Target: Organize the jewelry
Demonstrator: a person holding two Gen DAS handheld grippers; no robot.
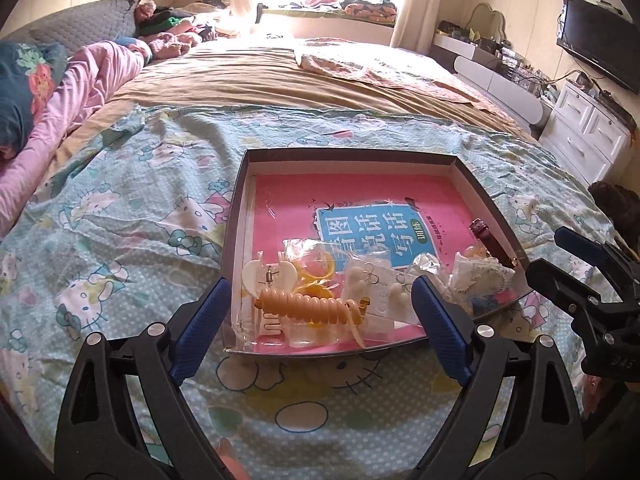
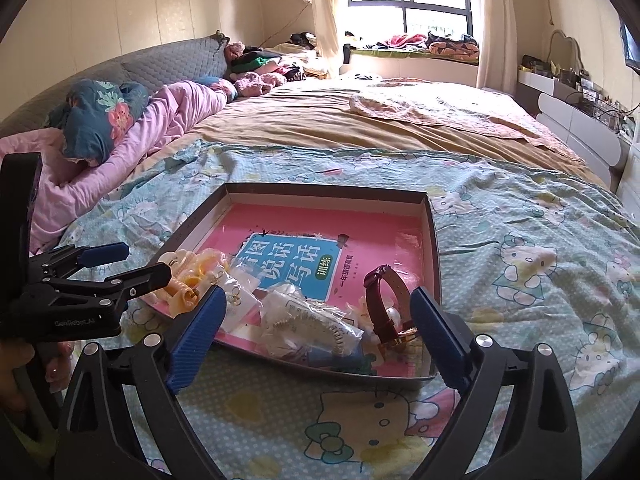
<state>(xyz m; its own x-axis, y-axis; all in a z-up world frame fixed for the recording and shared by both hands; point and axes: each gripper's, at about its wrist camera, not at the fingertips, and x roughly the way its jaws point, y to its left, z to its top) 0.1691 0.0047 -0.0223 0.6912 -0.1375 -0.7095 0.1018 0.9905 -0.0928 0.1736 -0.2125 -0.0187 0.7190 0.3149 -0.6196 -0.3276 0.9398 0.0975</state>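
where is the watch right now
The watch lies in the near right corner of the box, beside the clear packets, by the right wrist view.

Tray [image 1: 468,174] on the bedcover [image 1: 120,220], near the bed's front edge. In the tray: booklet [image 1: 360,196] flat on the floor; upon it, along the near wall, hair clip [image 1: 272,280] and coiled hair tie [image 1: 312,304] at left, bagged earrings [image 1: 380,288] centre, watch [image 2: 384,304] at right. Pillows [image 2: 100,120] behind, far left.

Dark grey tray [image 1: 240,216] with pink book [image 1: 360,196]; maroon watch [image 2: 386,304]; light blue cartoon-cat bedsheet [image 1: 120,208].
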